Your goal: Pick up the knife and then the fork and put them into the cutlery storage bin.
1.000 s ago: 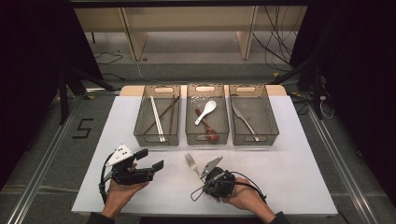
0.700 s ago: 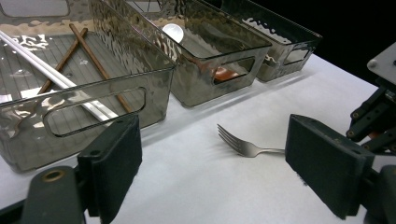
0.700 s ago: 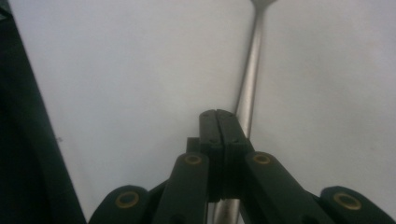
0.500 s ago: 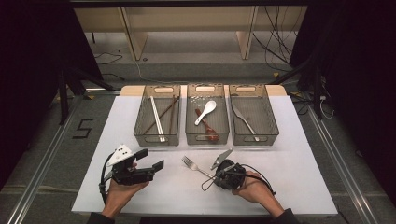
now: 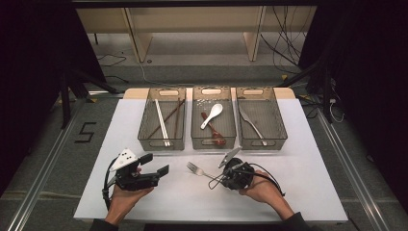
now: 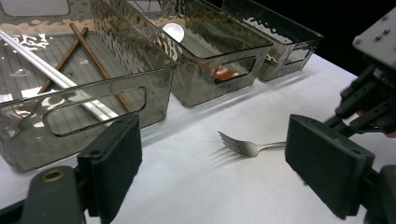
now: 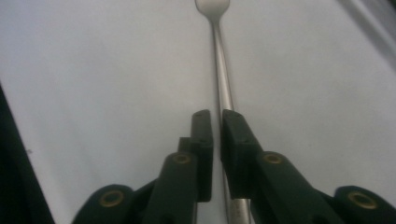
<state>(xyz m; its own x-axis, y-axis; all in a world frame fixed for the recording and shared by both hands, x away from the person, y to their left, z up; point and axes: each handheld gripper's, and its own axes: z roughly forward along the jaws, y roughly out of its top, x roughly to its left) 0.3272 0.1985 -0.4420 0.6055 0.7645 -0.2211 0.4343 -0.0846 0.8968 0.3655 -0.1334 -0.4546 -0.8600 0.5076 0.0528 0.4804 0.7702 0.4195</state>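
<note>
Lying flat on the white table (image 5: 298, 159), the metal fork (image 5: 201, 171) sits in front of the middle bin, its tines pointing toward the left tongs and its handle running back into the right tongs (image 5: 217, 179). In the right gripper view the two black jaws stand a narrow slit apart with the fork's handle (image 7: 223, 88) passing along that gap; they have just been opening a little, and the pads do not look pressed on the handle, so the fork rests on the table rather than being lifted. The left tongs (image 5: 153, 166) are held in the person's left hand (image 5: 126, 195) near the table's front edge, well apart from the fork, jaws spread wide with nothing between them; in the left gripper view the fork (image 6: 247, 146) shows between and beyond those open jaws. Behind stand three smoky clear bins side by side: the left bin (image 5: 144, 137) holds chopsticks (image 5: 163, 122), the middle bin (image 5: 196, 139) a white spoon (image 5: 213, 113) and a brown spoon (image 5: 214, 134), and the right bin (image 5: 279, 134) a piece of metal cutlery (image 5: 252, 125).
</note>
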